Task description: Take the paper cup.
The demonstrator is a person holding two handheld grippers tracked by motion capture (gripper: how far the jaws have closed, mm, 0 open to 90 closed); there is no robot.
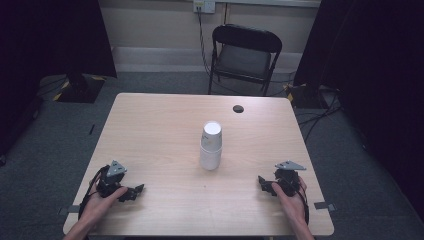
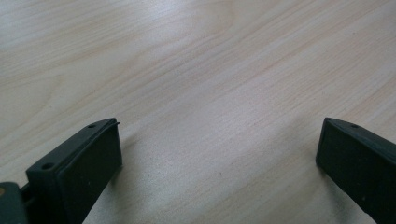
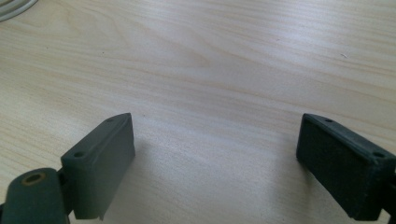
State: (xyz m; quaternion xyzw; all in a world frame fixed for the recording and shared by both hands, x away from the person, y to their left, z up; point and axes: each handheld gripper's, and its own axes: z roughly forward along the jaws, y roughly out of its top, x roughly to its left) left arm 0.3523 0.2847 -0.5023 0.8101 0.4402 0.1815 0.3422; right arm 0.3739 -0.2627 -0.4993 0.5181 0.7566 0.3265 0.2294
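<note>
A stack of white paper cups (image 1: 211, 145) stood upside down near the middle of the wooden surface (image 1: 160, 130), the top cup's flat base facing up; whatever lay inside was hidden. The left claw (image 1: 134, 191) rested at the near left, its jaws spread wide over bare wood. The right claw (image 1: 263, 183) rested at the near right, jaws likewise spread and empty. Both sat well apart from the cups. A black chair (image 1: 245, 55) stood beyond the far edge.

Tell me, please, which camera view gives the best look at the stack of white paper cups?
The high view: the stack of white paper cups stands whole, upside down, mid-table. The right gripper view catches perhaps a white rim at its top left corner; the left gripper view looks at bare wood.
</note>
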